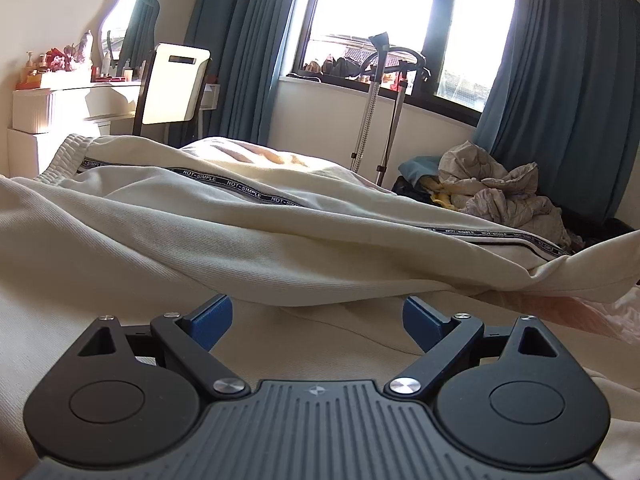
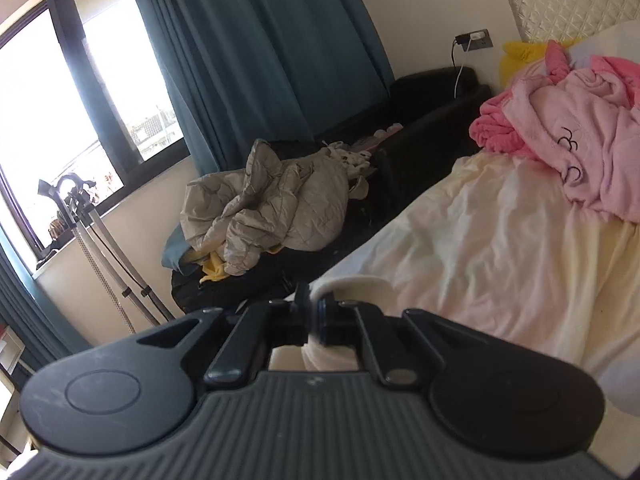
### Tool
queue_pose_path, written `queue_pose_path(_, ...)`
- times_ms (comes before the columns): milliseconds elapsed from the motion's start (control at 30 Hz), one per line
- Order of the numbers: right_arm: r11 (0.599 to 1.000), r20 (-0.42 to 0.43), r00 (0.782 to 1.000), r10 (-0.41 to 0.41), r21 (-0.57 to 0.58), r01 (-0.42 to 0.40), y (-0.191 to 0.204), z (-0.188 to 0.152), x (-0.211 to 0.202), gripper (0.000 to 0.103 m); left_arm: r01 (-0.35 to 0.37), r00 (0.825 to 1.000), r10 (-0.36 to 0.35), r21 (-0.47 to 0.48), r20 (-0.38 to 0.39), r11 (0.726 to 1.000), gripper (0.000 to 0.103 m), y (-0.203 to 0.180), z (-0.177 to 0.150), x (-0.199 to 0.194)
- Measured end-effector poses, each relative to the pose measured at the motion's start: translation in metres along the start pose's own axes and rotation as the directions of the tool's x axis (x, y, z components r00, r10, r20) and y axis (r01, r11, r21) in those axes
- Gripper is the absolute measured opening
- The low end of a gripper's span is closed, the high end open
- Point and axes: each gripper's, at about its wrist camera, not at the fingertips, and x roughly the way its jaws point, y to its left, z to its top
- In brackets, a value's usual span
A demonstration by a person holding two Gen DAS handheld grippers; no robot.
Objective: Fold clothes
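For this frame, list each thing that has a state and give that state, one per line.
left gripper: open, nothing between its fingers
right gripper: shut on cream fabric
cream trousers: unfolded, spread along the bed, far end lifted
pink robe: crumpled in a heap on the bed
grey quilted jacket: crumpled on the dark bench
curtains: drawn aside, window uncovered

Teal curtains [image 2: 256, 52], grey quilted jacket [image 2: 276, 208] on black sofa [image 2: 424, 128], white dresser [image 1: 60, 108]
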Motion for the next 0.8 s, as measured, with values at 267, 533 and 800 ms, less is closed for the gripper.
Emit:
queue_pose_path(267,0.998,-0.104,0.994,-0.042,0.052,0.048,-0.057,-0.074,0.002,0.055,0.01,0.999,-0.008,0.035,-0.039,0.999,0.094,-0.004,-0.008,0.007)
queue_pose_path(533,0.991,0.042,0.994,-0.102,0.095,0.098,-0.049,-0.091,-0.055,0.065,0.01,0.998,-0.007,0.048,-0.057,0.999,0.094,-0.005,-0.013,0.01)
queue_pose_path(800,0.946,-0.287,0.958,-0.014,0.306,0.105,-0.038,-0.101,0.005,0.072,0.012,0.997,-0.009,0.039,-0.075,0.999,0.094,-0.003,-0.013,0.014)
